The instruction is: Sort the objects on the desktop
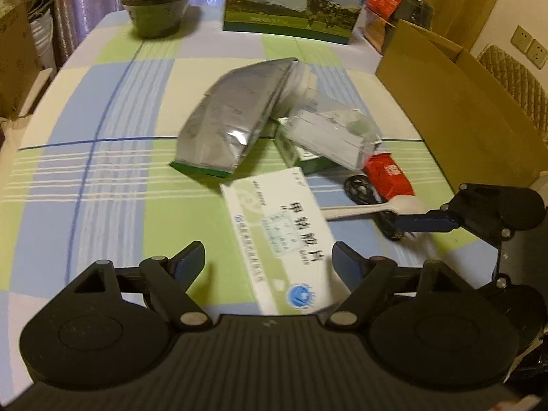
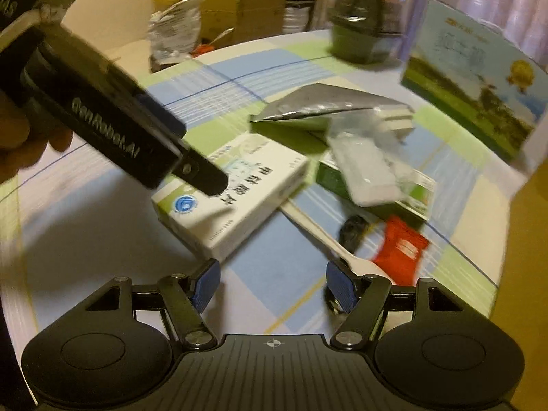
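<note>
Evidently both tools are poised rather than committed: the left gripper (image 1: 269, 260) has its blue-padded fingers (image 1: 190, 262) spread wide and empty, and the flat white-and-green cardboard medicine box (image 1: 286, 239) lies on the cloth between them, its near end running under the gap, which reads as a line-up for a pinch across the box's narrow width. The right gripper (image 2: 273, 282) is likewise spread and holds nothing; just ahead of its right finger lies the long white plastic spoon (image 2: 320, 231), with a small red foil sachet (image 2: 400, 253) beside that and a black coiled cable (image 2: 352, 227) partly under the handle. Farther out from both sets of fingers sits a loose heap: a silver foil pouch (image 1: 227, 120) leaning over a green-and-white carton (image 1: 308, 162) topped by a clear plastic-wrapped packet (image 1: 328, 135). The heap looks dumped together, so I judge sorting has barely begun. Beyond the left fingers and to their right stands an open brown cardboard box (image 1: 455, 102), probably the destination; the right wrist view catches only a sliver of it. That view alone shows the left tool's black body crossing above the medicine box, with a hand (image 2: 20, 137) on it. The left view alone shows the right tool's fingertip over the spoon, though blur hides whether they touch.
</note>
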Demonstrator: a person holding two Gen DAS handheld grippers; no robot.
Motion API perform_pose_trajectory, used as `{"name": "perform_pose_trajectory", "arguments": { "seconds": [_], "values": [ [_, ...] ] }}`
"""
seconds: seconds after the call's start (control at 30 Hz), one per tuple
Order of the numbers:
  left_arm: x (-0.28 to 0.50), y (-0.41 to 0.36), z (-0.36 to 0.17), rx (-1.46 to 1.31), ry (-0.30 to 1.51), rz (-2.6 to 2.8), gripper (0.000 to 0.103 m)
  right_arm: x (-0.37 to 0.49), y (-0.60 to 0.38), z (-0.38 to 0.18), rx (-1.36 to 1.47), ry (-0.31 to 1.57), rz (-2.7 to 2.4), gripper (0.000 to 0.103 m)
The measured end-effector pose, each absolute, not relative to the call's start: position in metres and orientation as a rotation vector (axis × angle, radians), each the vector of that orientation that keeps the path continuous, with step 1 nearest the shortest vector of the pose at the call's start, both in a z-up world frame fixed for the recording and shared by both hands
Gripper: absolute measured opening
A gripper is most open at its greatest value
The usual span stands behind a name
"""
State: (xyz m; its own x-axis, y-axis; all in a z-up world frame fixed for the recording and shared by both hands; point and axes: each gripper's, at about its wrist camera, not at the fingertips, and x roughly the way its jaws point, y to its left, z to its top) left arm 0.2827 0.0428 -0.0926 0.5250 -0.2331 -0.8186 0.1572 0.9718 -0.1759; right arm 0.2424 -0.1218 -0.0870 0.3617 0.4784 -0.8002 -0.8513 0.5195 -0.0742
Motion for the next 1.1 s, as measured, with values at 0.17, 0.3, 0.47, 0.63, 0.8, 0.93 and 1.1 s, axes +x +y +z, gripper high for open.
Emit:
{"name": "perform_pose_trajectory", "arguments": {
  "seconds": [0.17, 0.3, 0.47, 0.63, 0.8, 0.93, 1.1],
  "values": [
    [0.284, 0.022, -0.097, -0.048, 0.987, -0.257, 0.079, 0.244, -0.144, -0.082, -0.456, 0.826, 0.805, 0.066],
    [0.287, 0.004, -0.103, 0.035, 0.988, -0.245, 0.079, 0.256, -0.164, -0.085, -0.319, 0.894, 0.723, 0.066],
    [0.291, -0.002, -0.11, 0.124, 0.979, -0.201, 0.078, 0.264, -0.173, -0.088, -0.281, 0.893, 0.664, 0.066],
    [0.297, 0.013, -0.12, 0.1, 1.032, -0.163, 0.073, 0.274, -0.176, -0.087, -0.329, 0.825, 0.641, 0.066],
    [0.296, 0.022, -0.121, 0.09, 1.053, -0.168, 0.068, 0.287, -0.17, -0.095, -0.365, 0.806, 0.733, 0.054],
    [0.292, 0.025, -0.118, 0.088, 1.044, -0.178, 0.068, 0.297, -0.169, -0.101, -0.345, 0.831, 0.77, 0.05],
    [0.286, 0.027, -0.117, 0.092, 1.051, -0.181, 0.068, 0.291, -0.167, -0.098, -0.326, 0.89, 0.771, 0.021]
  ]
}}
